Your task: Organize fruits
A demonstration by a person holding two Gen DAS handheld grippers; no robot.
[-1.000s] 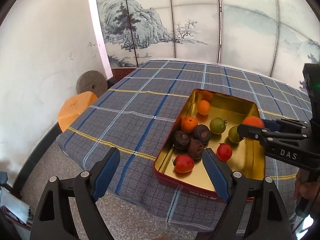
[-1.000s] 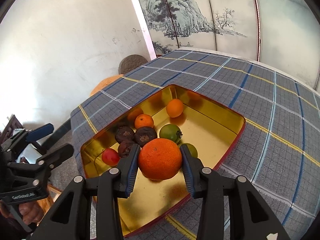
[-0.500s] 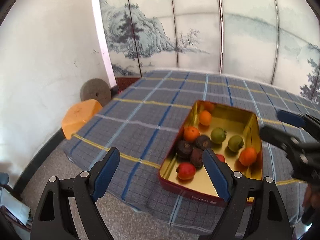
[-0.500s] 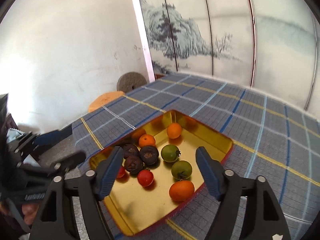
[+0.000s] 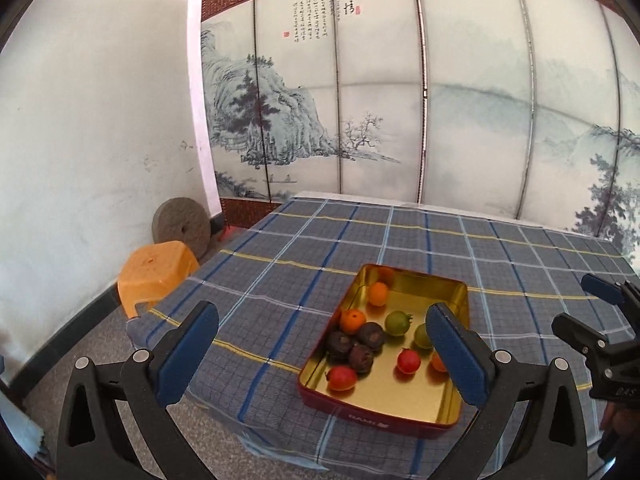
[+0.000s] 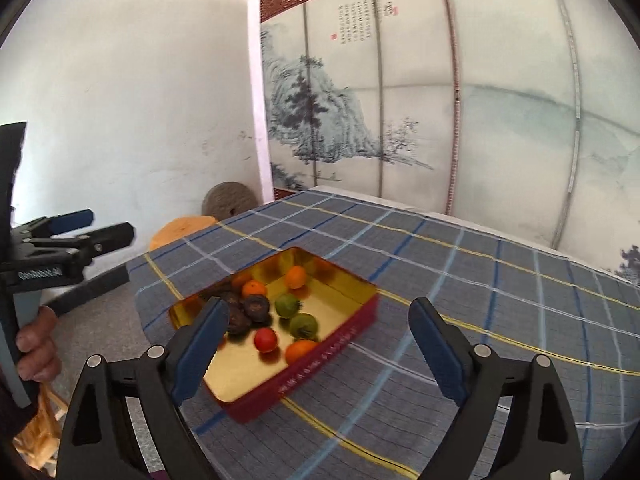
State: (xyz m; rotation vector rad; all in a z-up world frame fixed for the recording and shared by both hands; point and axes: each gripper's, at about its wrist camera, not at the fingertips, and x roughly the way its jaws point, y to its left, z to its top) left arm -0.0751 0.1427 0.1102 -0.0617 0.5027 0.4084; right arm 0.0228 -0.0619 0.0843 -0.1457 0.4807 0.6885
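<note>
Both hand-held grippers, left [image 5: 322,354] and right [image 6: 316,354], gape wide, empty. Fruits [image 5: 370,338] in the tin [image 5: 380,414] look small, round, bruisable; grip gently across the middle.

The red tin [image 5: 376,420] carries pale lettering on its near side, seemingly "DAMI". The left gripper [image 6: 40,273] body reads roughly "GenRobot.AI". The far screen [image 5: 320,16] bears columns of Chinese calligraphy with red seals, too small to read.
</note>
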